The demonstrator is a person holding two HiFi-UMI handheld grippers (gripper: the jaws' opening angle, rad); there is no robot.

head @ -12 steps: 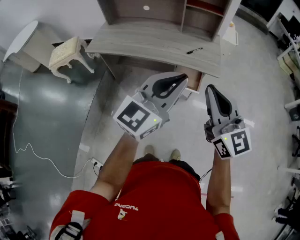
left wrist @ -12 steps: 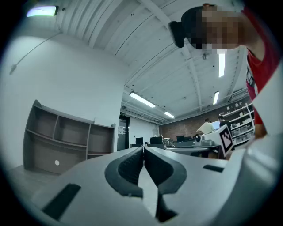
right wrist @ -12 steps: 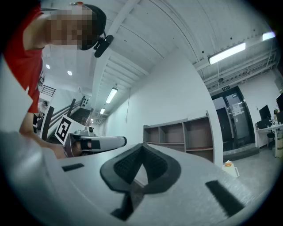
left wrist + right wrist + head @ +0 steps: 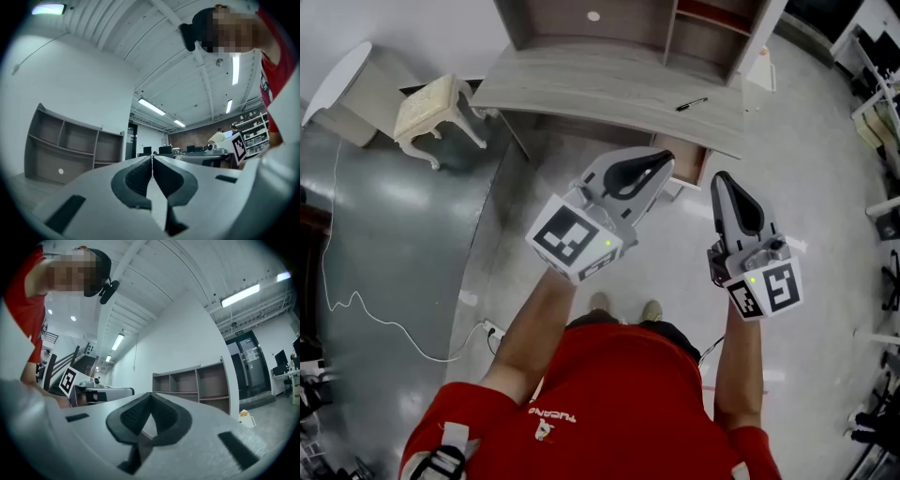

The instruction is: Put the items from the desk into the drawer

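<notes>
- Your left gripper (image 4: 661, 161) (image 4: 152, 159) is closed with nothing in it, held well short of the desk (image 4: 609, 84).
- Your right gripper (image 4: 721, 178) (image 4: 150, 394) is closed and empty too.
- The pen (image 4: 691, 103) lies on the desk's right side.
- The drawer (image 4: 694, 164) juts out below the pen.

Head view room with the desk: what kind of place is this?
Probably a lab or workshop set up like an office: a grey wooden desk on a glossy grey floor, under long ceiling strip lights.

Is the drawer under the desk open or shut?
Open: the drawer sticks out past the front edge of the desk.
</notes>
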